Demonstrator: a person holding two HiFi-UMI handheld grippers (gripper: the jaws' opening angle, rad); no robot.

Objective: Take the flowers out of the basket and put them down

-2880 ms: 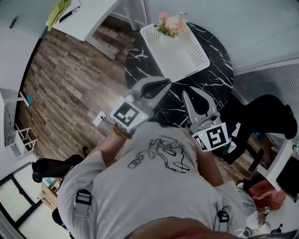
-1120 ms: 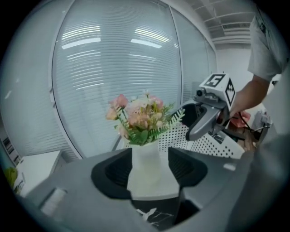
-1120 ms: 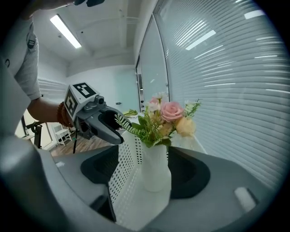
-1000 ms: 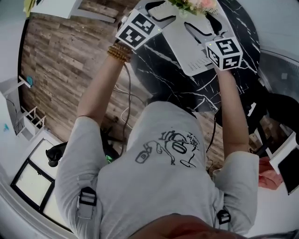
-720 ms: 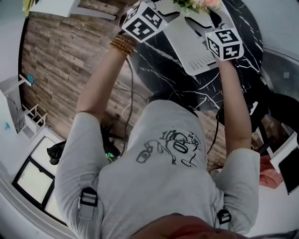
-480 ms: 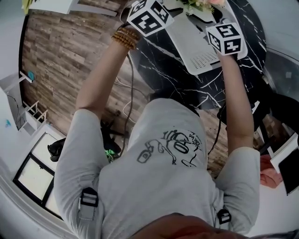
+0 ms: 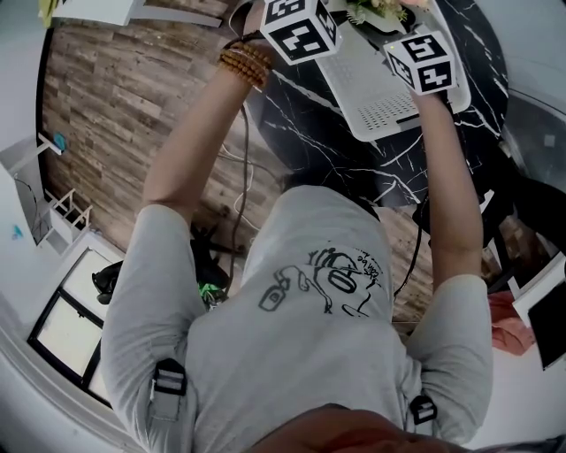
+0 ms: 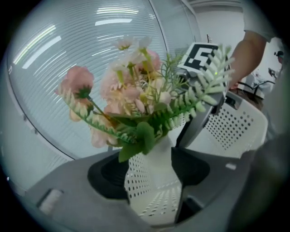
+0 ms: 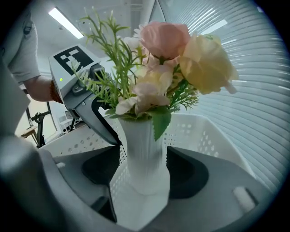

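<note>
Pink and cream flowers [image 7: 382, 9] stand in a white ribbed vase [image 9: 144, 152] at the far end of the white perforated basket [image 7: 376, 97]. My left gripper [image 8: 152, 174] faces the vase [image 8: 159, 152] from one side. Its jaws have just been opening and the vase stands between the dark pads. My right gripper [image 9: 145, 174] faces it from the opposite side. Its jaws have just been closing around the vase, with thin gaps still showing at the pads. In the head view only the marker cubes show, the left [image 7: 301, 26] and the right [image 7: 423, 60].
The basket sits on a round black marble table [image 7: 309, 133]. Wood floor [image 7: 124, 115] lies to the left, with a white desk [image 7: 97, 7] at the top left. A black chair [image 7: 531, 208] is at the right. A ribbed glass wall [image 8: 68, 68] stands behind the flowers.
Both hands have reached out from near my body to the far end of the basket. Over the last second the two cubes crept closer to the flowers.
</note>
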